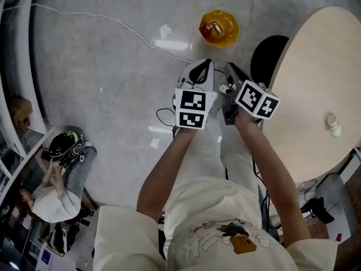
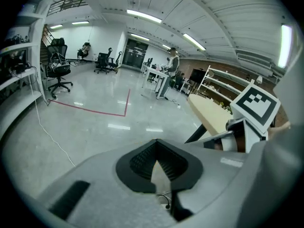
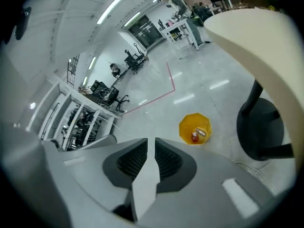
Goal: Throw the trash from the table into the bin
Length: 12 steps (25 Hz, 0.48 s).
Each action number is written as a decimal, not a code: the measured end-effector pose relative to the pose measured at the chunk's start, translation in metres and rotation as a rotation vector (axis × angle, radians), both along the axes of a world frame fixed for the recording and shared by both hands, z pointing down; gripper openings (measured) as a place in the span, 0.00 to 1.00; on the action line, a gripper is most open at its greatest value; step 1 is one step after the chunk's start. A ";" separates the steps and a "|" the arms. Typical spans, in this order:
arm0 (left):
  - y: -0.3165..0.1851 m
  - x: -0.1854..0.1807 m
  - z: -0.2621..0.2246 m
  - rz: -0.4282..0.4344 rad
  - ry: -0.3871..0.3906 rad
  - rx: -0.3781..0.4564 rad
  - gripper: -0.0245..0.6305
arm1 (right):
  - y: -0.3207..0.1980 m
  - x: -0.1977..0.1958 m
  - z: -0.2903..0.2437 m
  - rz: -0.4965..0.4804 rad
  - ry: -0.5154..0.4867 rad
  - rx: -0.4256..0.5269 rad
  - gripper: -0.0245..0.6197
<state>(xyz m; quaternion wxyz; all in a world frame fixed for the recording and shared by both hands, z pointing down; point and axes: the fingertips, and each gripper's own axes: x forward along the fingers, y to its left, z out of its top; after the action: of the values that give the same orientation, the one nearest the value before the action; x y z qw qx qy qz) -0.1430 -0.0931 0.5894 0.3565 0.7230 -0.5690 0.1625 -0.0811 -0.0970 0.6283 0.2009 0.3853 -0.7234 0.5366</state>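
Head view: both grippers are held side by side at mid-frame over the grey floor, their marker cubes facing the camera.
Left gripper [image 2: 155,144]: jaws closed tip to tip and empty, as the left gripper view shows.
Right gripper [image 3: 150,142]: jaws almost together with only a thin slit between the tips, and nothing in it.
Bin: yellow octagonal plastic bin [image 1: 219,28] on the floor at upper centre, just beyond the gripper tips. A red can [image 3: 194,137] and a pale second piece lie inside it.
Trash on table: small white crumpled piece [image 1: 334,125] on the round pale wooden table [image 1: 304,78] near the right edge of the frame, well apart from both grippers.
Floor: thin white cable [image 1: 115,20] running from upper left toward centre.
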 end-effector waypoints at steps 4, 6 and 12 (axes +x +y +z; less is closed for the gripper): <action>0.019 0.027 -0.044 -0.037 -0.015 0.030 0.05 | 0.024 0.007 -0.066 -0.188 -0.199 0.006 0.13; 0.020 0.047 -0.067 -0.012 -0.022 0.055 0.05 | 0.024 0.034 -0.101 -0.218 -0.225 0.028 0.13; 0.028 0.070 -0.146 -0.015 -0.028 0.124 0.05 | 0.020 0.105 -0.174 -0.170 -0.238 0.054 0.13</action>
<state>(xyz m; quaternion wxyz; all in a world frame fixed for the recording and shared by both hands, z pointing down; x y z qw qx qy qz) -0.0730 -0.0653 0.4436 0.3045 0.7369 -0.5884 0.1343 0.0238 -0.0772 0.4538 0.1483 0.2615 -0.7862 0.5399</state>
